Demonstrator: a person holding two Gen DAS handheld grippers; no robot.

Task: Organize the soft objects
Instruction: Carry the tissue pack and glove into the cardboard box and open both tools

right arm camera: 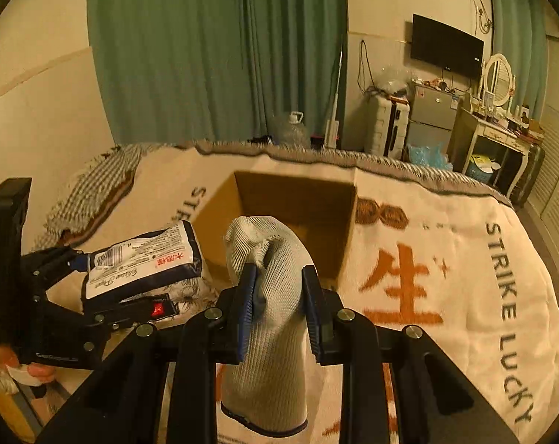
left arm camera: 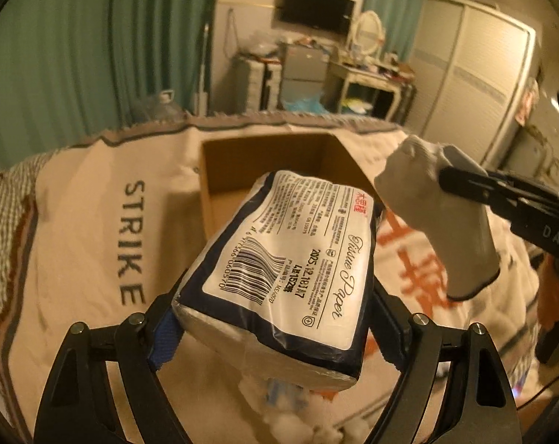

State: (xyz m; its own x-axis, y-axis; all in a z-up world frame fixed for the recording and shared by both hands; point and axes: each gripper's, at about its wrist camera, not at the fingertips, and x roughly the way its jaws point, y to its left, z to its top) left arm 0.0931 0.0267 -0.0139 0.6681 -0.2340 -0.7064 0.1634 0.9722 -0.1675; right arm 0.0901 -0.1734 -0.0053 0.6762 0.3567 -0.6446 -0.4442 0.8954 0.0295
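While gripped, one tissue pack (left arm camera: 279, 266), one glove (right arm camera: 268, 281)

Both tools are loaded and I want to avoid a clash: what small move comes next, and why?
Probably ease the left tool forward to drop the tissue paper pack into the open cardboard box; the right tool holds its glove just beside it.

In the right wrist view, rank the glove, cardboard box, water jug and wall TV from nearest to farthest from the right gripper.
1. Glove: clamped in the right gripper.
2. Cardboard box: just ahead, open on the blanket.
3. Water jug: past the bed's far edge, by the curtain.
4. Wall TV: upper right, on the far wall.
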